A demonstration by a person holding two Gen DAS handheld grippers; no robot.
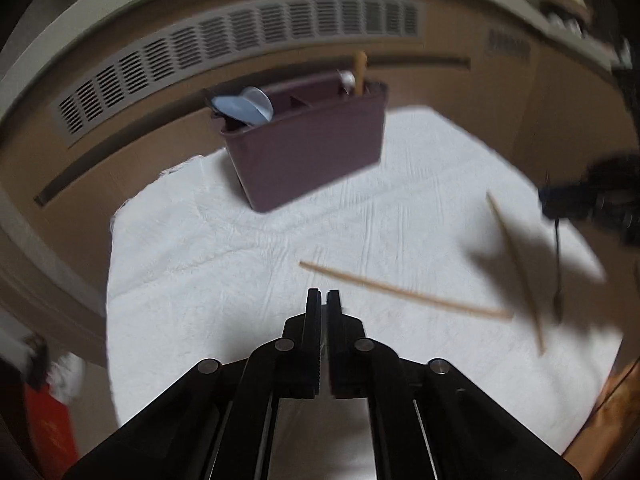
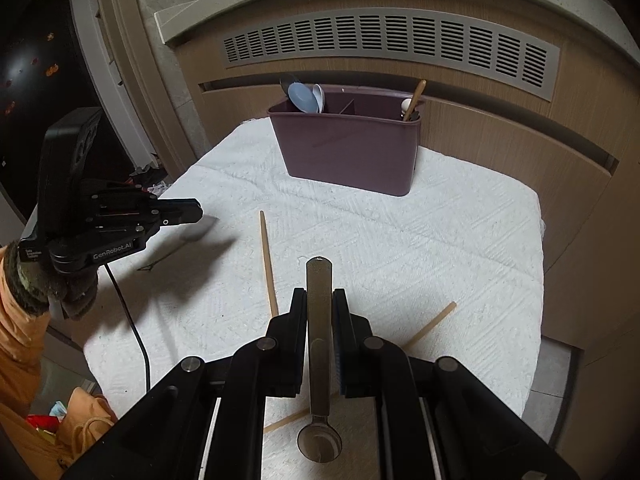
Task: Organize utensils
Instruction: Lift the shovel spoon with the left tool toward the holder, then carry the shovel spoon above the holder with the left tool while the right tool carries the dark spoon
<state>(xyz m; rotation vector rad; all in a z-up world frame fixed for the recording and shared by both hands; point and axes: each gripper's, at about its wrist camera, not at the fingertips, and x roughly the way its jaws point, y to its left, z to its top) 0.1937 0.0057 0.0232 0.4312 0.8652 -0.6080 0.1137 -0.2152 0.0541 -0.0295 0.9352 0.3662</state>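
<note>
A maroon organizer (image 2: 352,152) (image 1: 312,152) stands at the back of the white cloth. It holds blue spoons (image 2: 304,98) in its left compartment and a wooden utensil (image 2: 416,98) in its right one. My right gripper (image 2: 320,296) is shut on a metal spoon (image 2: 319,320), handle forward, bowl toward the camera. My left gripper (image 1: 324,296) (image 2: 196,212) hovers over the cloth's left side. It is shut on a thin flat metal piece (image 2: 208,224) whose kind I cannot tell. Two wooden chopsticks (image 2: 268,264) (image 2: 432,326) lie loose on the cloth.
A white cloth (image 2: 400,240) covers the small table. Behind it runs a wooden radiator cover with a slotted vent grille (image 2: 400,40). A black cable (image 2: 132,320) hangs from the left gripper. The person's orange sleeve (image 2: 20,340) is at the left.
</note>
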